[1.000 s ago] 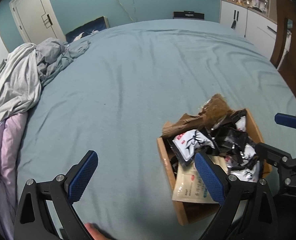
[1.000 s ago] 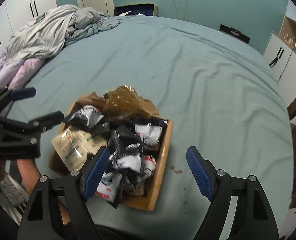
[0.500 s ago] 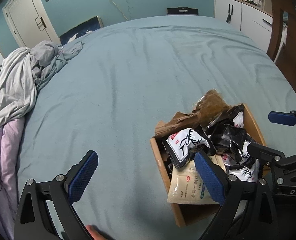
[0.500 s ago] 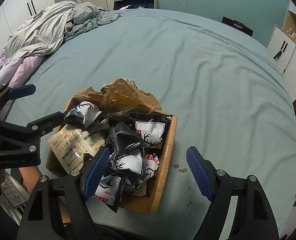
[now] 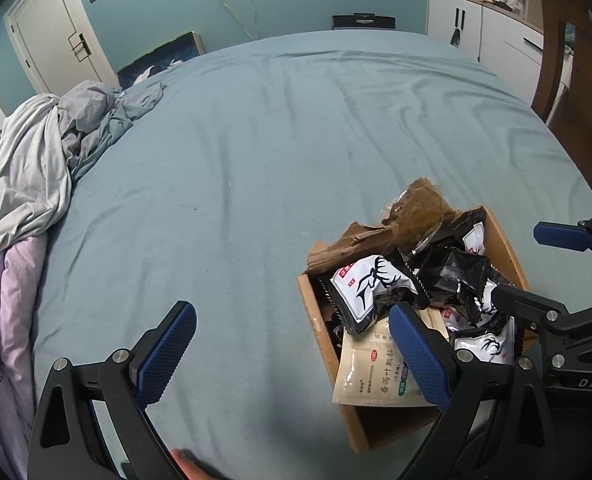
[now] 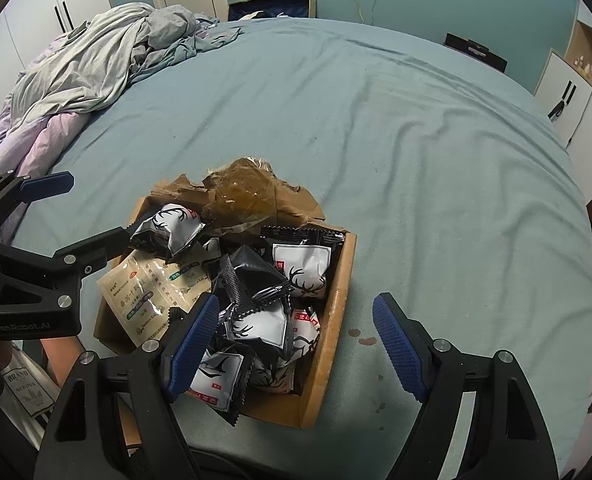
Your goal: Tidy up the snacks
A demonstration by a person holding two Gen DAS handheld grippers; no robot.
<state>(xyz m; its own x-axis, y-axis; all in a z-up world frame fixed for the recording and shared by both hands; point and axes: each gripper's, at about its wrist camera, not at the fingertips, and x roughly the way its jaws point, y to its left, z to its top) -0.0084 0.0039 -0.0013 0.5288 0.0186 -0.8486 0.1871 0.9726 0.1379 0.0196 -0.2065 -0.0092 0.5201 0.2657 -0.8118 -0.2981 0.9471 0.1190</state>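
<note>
Piled loose in a torn cardboard box (image 6: 338,280) at 6 o'clock on a teal bed (image 6: 416,140): black-and-white snack packets (image 6: 302,266) and a beige sachet (image 6: 143,292); none seen out on the sheet. Poised over it, left gripper (image 5: 291,346) and right gripper (image 6: 296,340), jaws apart, holding nothing. Fits either a jumble awaiting sorting or snacks gathered in; crumpled bedding (image 6: 95,68) at 10 o'clock.

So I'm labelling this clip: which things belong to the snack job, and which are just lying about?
Job: cardboard box; black-and-white snack packets; beige sachet; left gripper and right gripper, both open.
Lying about: crumpled bedding; bed sheet; white cabinets.
</note>
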